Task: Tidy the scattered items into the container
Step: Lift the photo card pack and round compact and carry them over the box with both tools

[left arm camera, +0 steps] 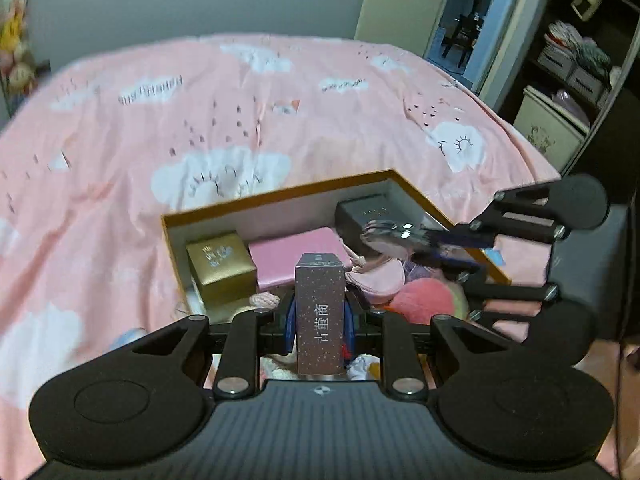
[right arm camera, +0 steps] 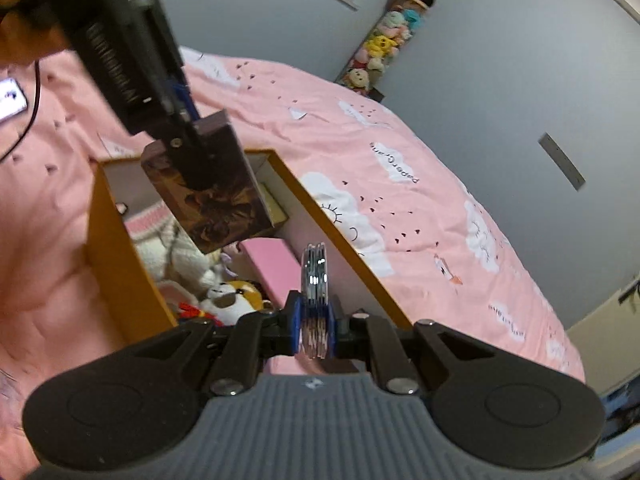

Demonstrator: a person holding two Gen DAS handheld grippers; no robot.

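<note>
My left gripper (left arm camera: 320, 320) is shut on a brown speckled box (left arm camera: 320, 312) with white characters, held upright over the near side of the orange-rimmed container (left arm camera: 280, 192) on the bed. My right gripper (right arm camera: 315, 320) is shut on a stack of shiny round discs (right arm camera: 316, 272), edge-on above the container's wall (right arm camera: 120, 260). The right gripper (left arm camera: 432, 244) also shows from the side with the discs (left arm camera: 388, 234), over the container's right part. From the right wrist, the left gripper (right arm camera: 196, 160) hangs with the brown box (right arm camera: 208, 200) over the container. Inside lie a gold box (left arm camera: 220, 268), a pink pouch (left arm camera: 296, 252), a grey box (left arm camera: 364, 212) and plush toys (right arm camera: 232, 296).
A pink cloud-print quilt (left arm camera: 200, 120) covers the bed around the container. A column of plush toys (right arm camera: 384, 40) hangs on the grey wall. An open doorway (left arm camera: 468, 20) and dark shelves (left arm camera: 576, 60) stand past the bed's right side. A white device (right arm camera: 10, 100) and cable lie on the quilt.
</note>
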